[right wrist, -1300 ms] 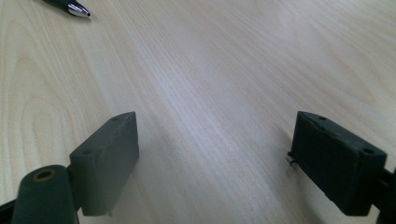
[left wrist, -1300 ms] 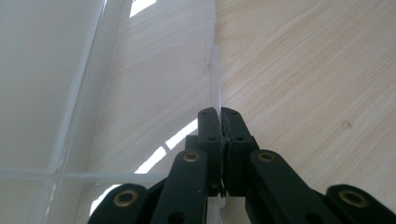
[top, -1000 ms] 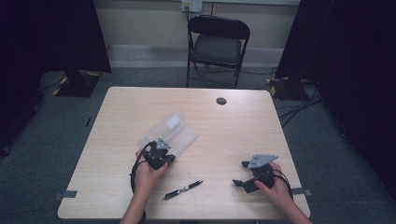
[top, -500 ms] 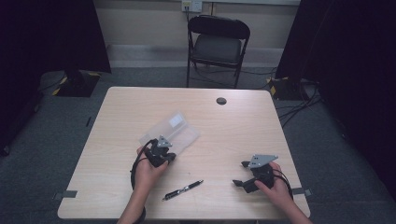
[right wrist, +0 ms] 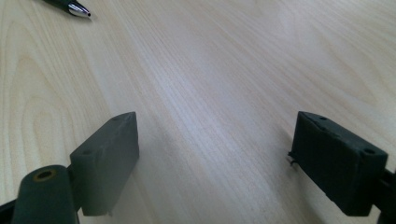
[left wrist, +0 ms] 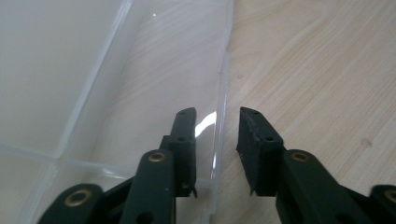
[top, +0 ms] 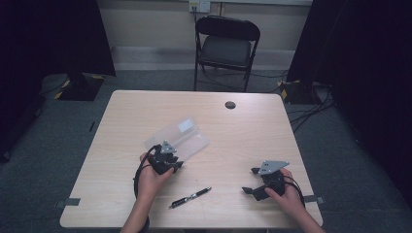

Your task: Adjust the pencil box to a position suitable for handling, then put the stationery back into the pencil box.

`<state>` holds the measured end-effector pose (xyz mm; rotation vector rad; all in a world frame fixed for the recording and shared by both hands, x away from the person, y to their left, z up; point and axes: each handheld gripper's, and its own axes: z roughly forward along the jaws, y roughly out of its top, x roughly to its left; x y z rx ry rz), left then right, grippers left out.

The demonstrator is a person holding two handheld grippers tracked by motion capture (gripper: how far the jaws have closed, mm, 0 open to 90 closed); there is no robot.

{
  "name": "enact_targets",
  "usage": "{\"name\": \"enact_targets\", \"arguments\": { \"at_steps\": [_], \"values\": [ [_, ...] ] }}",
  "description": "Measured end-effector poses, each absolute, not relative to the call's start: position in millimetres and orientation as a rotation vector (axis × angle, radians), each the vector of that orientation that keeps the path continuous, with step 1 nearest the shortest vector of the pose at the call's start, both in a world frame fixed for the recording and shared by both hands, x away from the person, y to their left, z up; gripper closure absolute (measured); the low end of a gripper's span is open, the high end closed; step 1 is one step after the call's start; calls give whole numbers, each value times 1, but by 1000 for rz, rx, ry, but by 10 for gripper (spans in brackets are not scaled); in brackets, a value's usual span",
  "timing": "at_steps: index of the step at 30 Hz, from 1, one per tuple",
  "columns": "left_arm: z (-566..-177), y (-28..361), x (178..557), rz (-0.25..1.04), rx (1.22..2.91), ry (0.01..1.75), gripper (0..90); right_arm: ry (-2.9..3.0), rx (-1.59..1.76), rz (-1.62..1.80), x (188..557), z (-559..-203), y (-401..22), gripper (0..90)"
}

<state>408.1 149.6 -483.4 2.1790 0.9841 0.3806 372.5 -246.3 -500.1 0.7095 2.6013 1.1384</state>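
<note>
A: Pale wood: the table (top: 243,121) is the largest item, light grain, with a small dark disc (top: 230,105) near its far edge. A black folding chair (top: 227,46) stands behind it. Confirm?

B: Confirmed. Next in size I read the clear plastic box (top: 177,138), lying flat, left of centre. In the left gripper view its side wall (left wrist: 222,116) runs straight up between my jaws, with the box floor on the left and bare table on the right.

A: State of the left gripper (top: 165,160)?

B: I have it at the near edge of the box. Jaws have just been opening and now stand narrowly apart, one inside the wall and one outside. The pads (left wrist: 250,135) do not press on the wall; a gap shows on each side.

A: Right gripper (top: 257,184)?

B: I hold it near the right front corner of the table, well apart from the box. Jaws wide, only bare wood between the pads (right wrist: 107,158).

A: Smallest item?

B: A pen (top: 190,197), lying near the front edge between my two hands, touching neither gripper. Its metal tip (right wrist: 77,8) shows at the top left of the right gripper view.
</note>
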Motion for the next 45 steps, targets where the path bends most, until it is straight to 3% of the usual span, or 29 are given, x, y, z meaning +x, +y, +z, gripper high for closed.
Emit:
{"name": "enact_targets", "arguments": {
  "at_steps": [9,14,21,45],
  "values": [
    [-474,155,400,395,2149,950,573,2600,710,1138,372,-500,-246,143],
    [-470,152,392,352,2112,954,434,2601,710,1138,372,-500,-246,143],
    [-465,153,380,331,2117,940,309,2601,710,1138,372,-500,-246,143],
    [-460,136,354,246,2071,828,266,2600,710,1136,372,-500,-246,143]
  ]
}}
